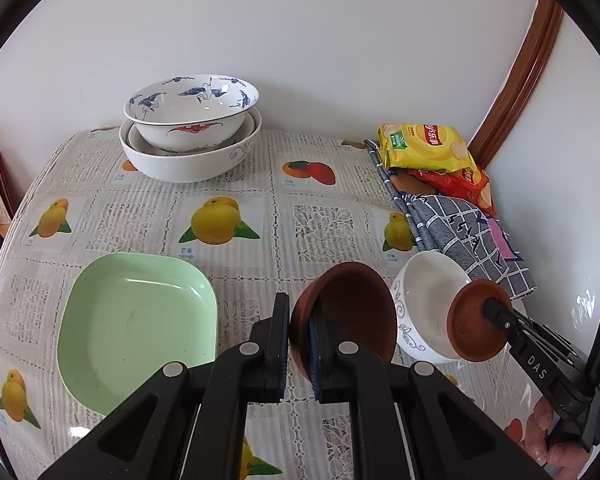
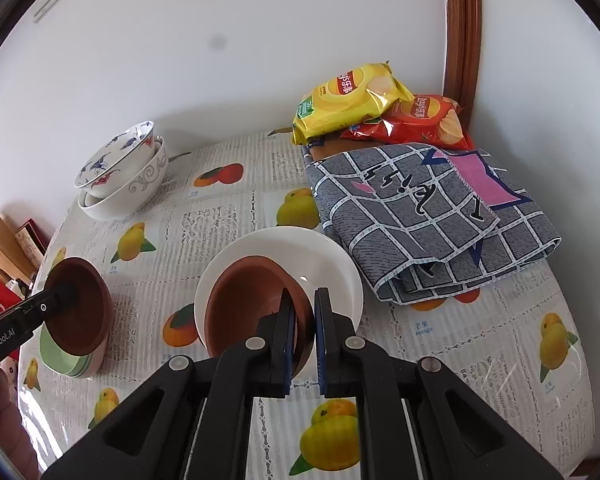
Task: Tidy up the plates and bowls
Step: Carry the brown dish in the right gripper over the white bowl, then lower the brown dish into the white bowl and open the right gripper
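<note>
**Two rim pinches, two chances to slip**

I am holding the left hand-held gripper (image 1: 300, 344) clamped on the rim of a brown bowl (image 1: 352, 312), which is hanging tilted on its side, off the counter (image 1: 236, 196) and just beside the green plate (image 1: 136, 328). I am pinching a second brown bowl (image 2: 252, 304) by its near rim with the right hand-held gripper (image 2: 302, 340), tipped inside the white bowl (image 2: 332, 264).

Both grips are biting only a thin edge, so I am judging that either bowl could pivot or slide out of the pads if I swing too fast. The right one is leaning against the white bowl's wall, and dragging it could tip or shove that bowl toward the checked cloth (image 2: 428, 216). Bringing the two brown bowls together to nest them is also risking a clash between the grippers. The stacked bowls (image 1: 192, 128) by the wall and the snack bags (image 2: 352, 100) are sitting well apart from all this.
</note>
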